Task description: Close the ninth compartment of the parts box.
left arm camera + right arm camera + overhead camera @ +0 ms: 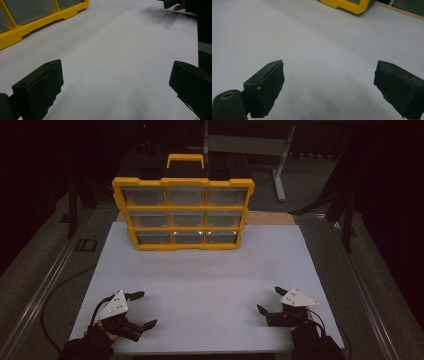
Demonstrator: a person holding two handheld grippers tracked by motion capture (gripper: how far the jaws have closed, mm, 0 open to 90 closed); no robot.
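Observation:
A yellow organiser case (183,212) with clear drawer fronts and a handle on top stands at the far middle of the white board (210,280). My left gripper (143,309) rests near the board's front left corner, jaws wide apart with nothing between them. At the front right sits my right gripper (270,300), also open and empty. In the left gripper view the case's lower edge (37,22) lies ahead to the left, and the other hand (178,7) shows far off. The right gripper view has a corner of the case (348,5) at the top.
The board lies on a darker table with a metal rail (45,285) along its left side. A grey frame with legs (280,165) stands behind the case. A cable (50,295) trails off the left of the board.

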